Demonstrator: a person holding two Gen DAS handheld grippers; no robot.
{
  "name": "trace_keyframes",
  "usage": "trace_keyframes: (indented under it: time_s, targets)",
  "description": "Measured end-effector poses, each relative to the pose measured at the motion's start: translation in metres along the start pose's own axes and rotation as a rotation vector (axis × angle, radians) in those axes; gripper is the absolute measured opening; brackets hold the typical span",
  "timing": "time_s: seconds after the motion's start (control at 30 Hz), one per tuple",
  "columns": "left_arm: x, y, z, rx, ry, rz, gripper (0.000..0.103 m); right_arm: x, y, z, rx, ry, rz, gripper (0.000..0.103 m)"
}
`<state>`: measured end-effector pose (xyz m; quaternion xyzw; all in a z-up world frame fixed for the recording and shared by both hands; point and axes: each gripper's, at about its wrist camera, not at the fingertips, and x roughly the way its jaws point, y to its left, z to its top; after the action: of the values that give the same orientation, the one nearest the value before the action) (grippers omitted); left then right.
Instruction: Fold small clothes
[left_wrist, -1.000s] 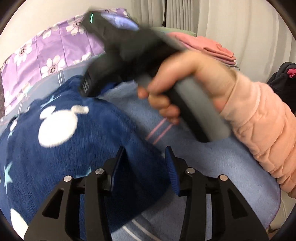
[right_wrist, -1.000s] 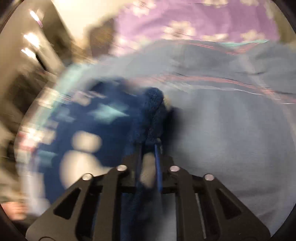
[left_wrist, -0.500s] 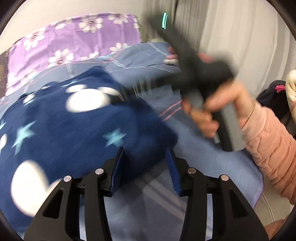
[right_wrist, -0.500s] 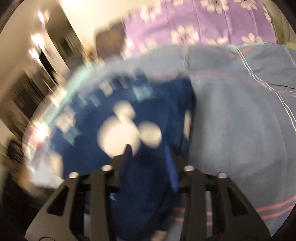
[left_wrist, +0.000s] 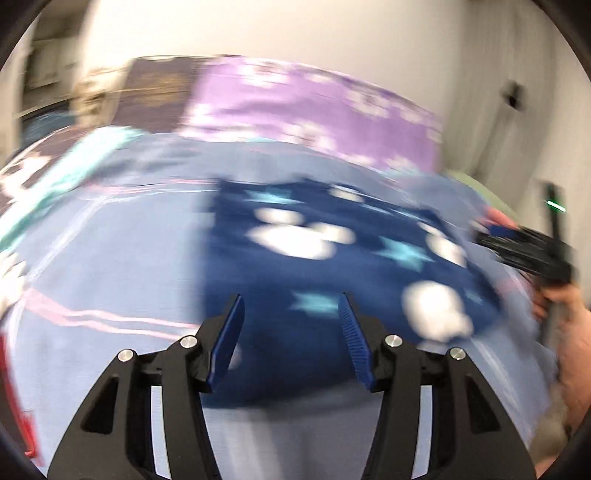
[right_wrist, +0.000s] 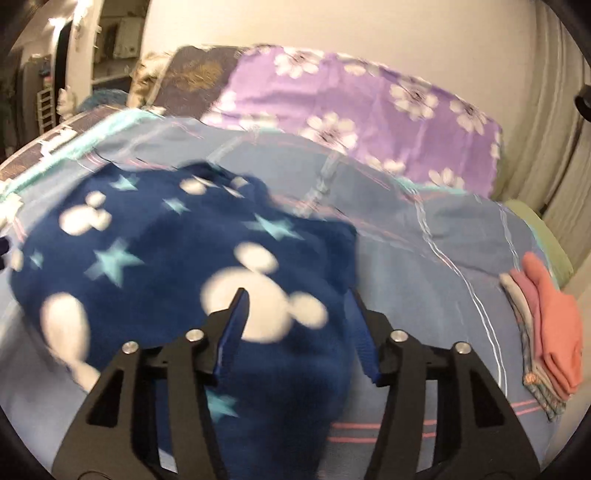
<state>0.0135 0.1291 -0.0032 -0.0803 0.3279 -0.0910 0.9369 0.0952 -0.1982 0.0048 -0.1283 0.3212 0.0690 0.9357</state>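
A dark blue fleece garment (left_wrist: 332, 266) with white mouse heads and pale blue stars lies on the light blue bedsheet (left_wrist: 110, 266). In the left wrist view my left gripper (left_wrist: 291, 306) is open, over the garment's near edge, with nothing between its pads. The right gripper shows there at the far right edge (left_wrist: 524, 247), held in a hand. In the right wrist view the garment (right_wrist: 155, 266) fills the left and middle. My right gripper (right_wrist: 295, 299) is open above its right part, and the cloth runs under the jaws.
A purple flowered pillow (right_wrist: 369, 107) lies at the bed's head against the wall. A stack of folded pink and grey clothes (right_wrist: 546, 332) sits at the bed's right edge. Pale curtains (right_wrist: 554, 147) hang at the right. A doorway with shelves (right_wrist: 74, 55) is far left.
The right gripper opened and let go of the blue garment, which now lies spread on the sheet. Both grippers swung, the left view turning toward the pillow.
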Motion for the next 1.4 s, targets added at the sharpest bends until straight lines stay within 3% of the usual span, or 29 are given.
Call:
trace_keyframes:
  time_s: [0.03, 0.1, 0.2, 0.3, 0.43, 0.5, 0.73, 0.9, 1.03, 1.17, 1.27, 1.3, 1.33, 1.4]
  targets:
    - [0.002, 0.024, 0.000, -0.056, 0.005, 0.015, 0.054, 0.000, 0.011, 0.008, -0.012, 0.002, 0.025, 0.058]
    - [0.013, 0.053, 0.000, -0.116, 0.037, 0.002, 0.026, 0.004, 0.034, 0.020, -0.045, 0.016, 0.068, 0.059]
    - [0.025, 0.073, -0.003, -0.128, 0.064, 0.007, 0.018, 0.008, 0.073, 0.036, -0.109, 0.042, 0.126, 0.059]
    - [0.037, 0.089, -0.008, -0.115, 0.113, -0.020, 0.018, 0.016, 0.113, 0.051, -0.161, 0.064, 0.164, 0.063]
    - [0.061, 0.087, -0.007, -0.092, 0.190, -0.175, 0.019, 0.032, 0.161, 0.073, -0.220, 0.092, 0.184, 0.067]
    - [0.070, 0.078, -0.006, -0.056, 0.204, -0.188, 0.019, 0.042, 0.177, 0.085, -0.223, 0.114, 0.197, 0.068]
    - [0.062, 0.090, -0.007, -0.134, 0.162, -0.342, 0.019, 0.079, 0.208, 0.116, -0.172, 0.200, 0.218, 0.070]
    - [0.053, 0.088, -0.010, -0.165, 0.134, -0.471, 0.027, 0.098, 0.235, 0.140, -0.222, 0.225, 0.207, 0.070]
    - [0.063, 0.079, -0.013, -0.134, 0.167, -0.437, 0.034, 0.117, 0.267, 0.152, -0.289, 0.265, 0.206, 0.072]
    - [0.070, 0.087, -0.016, -0.183, 0.198, -0.434, 0.048, 0.140, 0.307, 0.151, -0.382, 0.317, 0.178, 0.074]
    - [0.074, 0.091, -0.020, -0.195, 0.222, -0.462, 0.046, 0.162, 0.323, 0.144, -0.419, 0.384, 0.137, 0.074]
    - [0.075, 0.091, -0.020, -0.191, 0.227, -0.481, 0.030, 0.174, 0.329, 0.140, -0.436, 0.410, 0.114, 0.067]
    - [0.076, 0.090, -0.021, -0.184, 0.234, -0.503, 0.014, 0.182, 0.332, 0.137, -0.451, 0.419, 0.089, 0.035]
    - [0.075, 0.085, -0.023, -0.145, 0.235, -0.486, 0.008, 0.197, 0.330, 0.138, -0.397, 0.435, 0.114, 0.021]
